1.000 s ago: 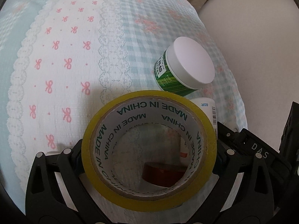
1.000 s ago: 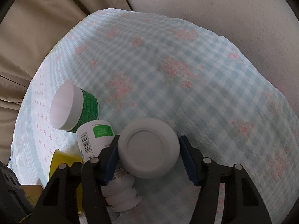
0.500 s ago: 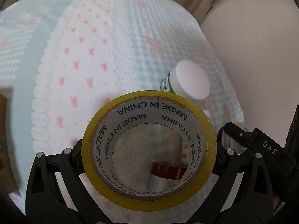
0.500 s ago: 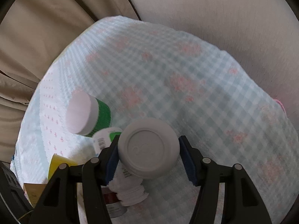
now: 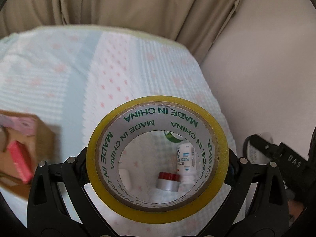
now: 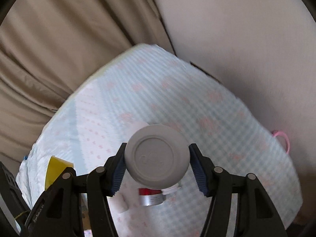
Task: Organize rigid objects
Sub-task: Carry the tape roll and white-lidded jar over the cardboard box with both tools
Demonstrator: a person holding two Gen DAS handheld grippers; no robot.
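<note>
My left gripper (image 5: 158, 162) is shut on a yellow tape roll (image 5: 215, 126) printed "MADE IN CHINA", held above the blue-and-white bedcloth (image 5: 118, 69). Through its hole I see a small silver can with a red lid (image 5: 168, 181), a white bottle (image 5: 185, 160) lying down and a green jar partly hidden (image 5: 171, 137). My right gripper (image 6: 157, 165) is shut on a grey round container (image 6: 157, 156). Below it lie the red-lidded can (image 6: 151, 196) and a white piece (image 6: 121, 202). The tape's edge (image 6: 54, 167) shows at left.
A cardboard box (image 5: 45, 138) with a pink item (image 5: 19, 159) stands at the left in the left wrist view. Beige curtains (image 6: 59, 49) hang behind the bed. A pale wall (image 6: 246, 29) is at the right. A pink loop (image 6: 283, 138) hangs at the cloth's right edge.
Both grippers have risen and pulled back from the objects on the cloth, each keeping its load. The jars and bottle now look smaller and lower. The cardboard box has come into the left view.
</note>
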